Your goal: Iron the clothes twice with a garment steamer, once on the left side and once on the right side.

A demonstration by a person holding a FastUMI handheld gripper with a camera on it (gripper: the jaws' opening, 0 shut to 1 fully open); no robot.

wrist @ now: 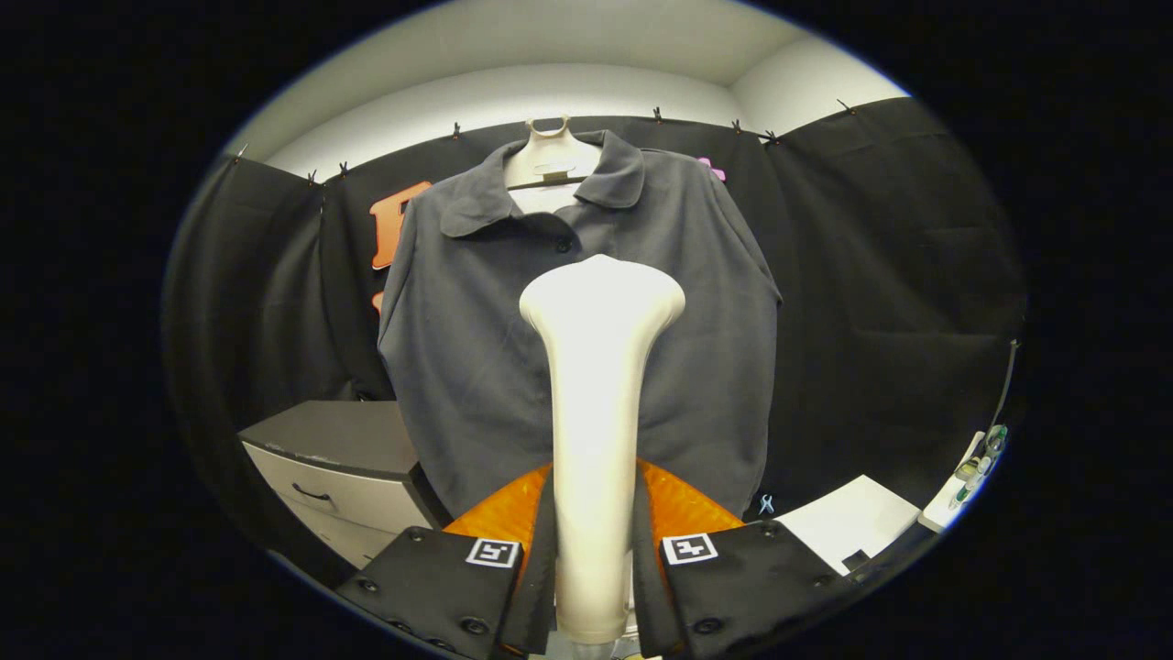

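My tool (594,568) is clamped on the handle of the garment steamer (597,385), one finger pressed against each side of it. The steamer is cream-coloured; its handle rises straight up from between the fingers and widens into a broad rounded head at the top. That head stands in front of the middle of the shirt (577,339), a little below the collar, over the line of buttons. I cannot tell whether the head touches the cloth or stops just short of it.

The shirt is dark grey, with a folded collar and short sleeves. It hangs front-on on a pale hanger (552,151) against the black cloth wall (880,275) of the booth. The shirt front hangs fairly flat, with a few soft creases across the chest and down the lower half. Its hem falls to just above my fingers.

Beyond my fingers and to the left, below the shirt's sleeve, stands a grey cabinet (339,458) with a drawer and a dark handle on its front. To the right, near the shirt's lower corner, there is a white desk (848,522), and a small clip (766,503) sits just beside the hem there. Farther right, a few small items lie on a white ledge (953,495); they are too small for me to make out.
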